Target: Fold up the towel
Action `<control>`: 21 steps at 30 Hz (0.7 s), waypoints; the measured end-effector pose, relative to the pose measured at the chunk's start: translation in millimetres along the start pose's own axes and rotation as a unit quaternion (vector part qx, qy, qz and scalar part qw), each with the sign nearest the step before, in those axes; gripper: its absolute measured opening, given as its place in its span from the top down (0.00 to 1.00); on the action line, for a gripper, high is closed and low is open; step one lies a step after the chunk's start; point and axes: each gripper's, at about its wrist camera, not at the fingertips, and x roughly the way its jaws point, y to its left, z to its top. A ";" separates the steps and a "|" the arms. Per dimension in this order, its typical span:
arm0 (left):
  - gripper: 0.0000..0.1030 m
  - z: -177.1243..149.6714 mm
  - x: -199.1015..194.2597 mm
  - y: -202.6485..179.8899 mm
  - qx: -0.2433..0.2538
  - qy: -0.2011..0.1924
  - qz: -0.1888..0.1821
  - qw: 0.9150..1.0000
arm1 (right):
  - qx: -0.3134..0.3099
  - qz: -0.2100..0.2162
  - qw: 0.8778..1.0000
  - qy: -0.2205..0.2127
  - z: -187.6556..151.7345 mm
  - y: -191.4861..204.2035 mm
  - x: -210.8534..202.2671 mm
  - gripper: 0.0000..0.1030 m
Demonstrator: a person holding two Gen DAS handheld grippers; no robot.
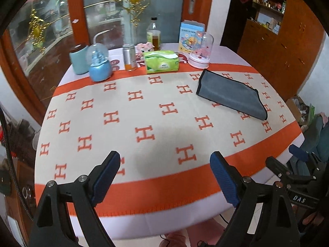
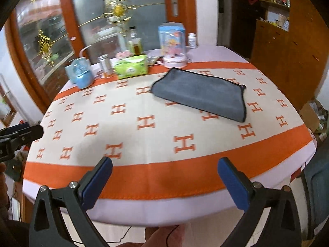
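A grey towel (image 1: 230,94) with a dark hem lies folded flat on the far right of the table; it also shows in the right wrist view (image 2: 199,92). My left gripper (image 1: 165,161) is open and empty, above the table's near edge, well short of the towel. My right gripper (image 2: 165,168) is open and empty, held over the near edge, also well short of the towel. The right gripper shows at the right edge of the left wrist view (image 1: 296,156). The left gripper shows at the left edge of the right wrist view (image 2: 20,132).
The table (image 1: 144,123) has a cream cloth with orange H marks and orange bands. Along its far edge stand a green tissue pack (image 1: 161,61), a blue globe (image 1: 99,68), a teal canister (image 1: 79,58), a tin (image 1: 129,57), a bottle (image 1: 153,34) and a glass dome (image 1: 200,51). A wooden cabinet (image 1: 287,41) stands at right.
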 end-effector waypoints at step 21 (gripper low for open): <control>0.02 -7.1 -82.0 -7.1 -0.086 -0.046 0.065 0.993 | -0.081 0.076 0.994 -0.010 36.0 25.5 -80.1 0.00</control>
